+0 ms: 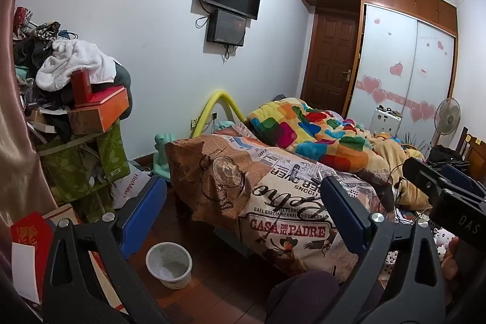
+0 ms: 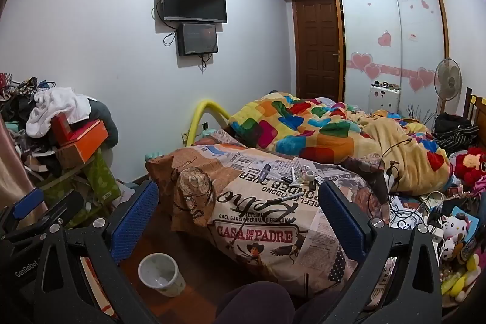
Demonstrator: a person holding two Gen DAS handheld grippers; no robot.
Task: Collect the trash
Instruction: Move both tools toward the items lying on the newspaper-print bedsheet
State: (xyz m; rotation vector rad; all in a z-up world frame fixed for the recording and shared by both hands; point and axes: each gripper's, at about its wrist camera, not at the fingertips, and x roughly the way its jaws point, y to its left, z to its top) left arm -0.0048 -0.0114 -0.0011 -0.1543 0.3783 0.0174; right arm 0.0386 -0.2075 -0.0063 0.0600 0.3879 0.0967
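A small white waste bin (image 1: 169, 264) stands on the wooden floor beside the bed; it also shows in the right wrist view (image 2: 160, 274). Small items lie on the printed bedspread (image 2: 258, 220): a clear round glass object (image 2: 194, 182), pens and markers (image 2: 290, 196), a small white cup (image 2: 309, 174). My left gripper (image 1: 243, 214) is open and empty, held above the floor and bed corner. My right gripper (image 2: 237, 213) is open and empty, just right of the left one, which shows at the left edge (image 2: 33, 211).
A tall pile of boxes, clothes and bags (image 1: 76, 117) stands at the left. A colourful quilt (image 2: 319, 129) covers the bed. Cables, soft toys and clutter (image 2: 449, 230) lie at the right. A fan (image 2: 449, 81), wardrobe and door stand at the back.
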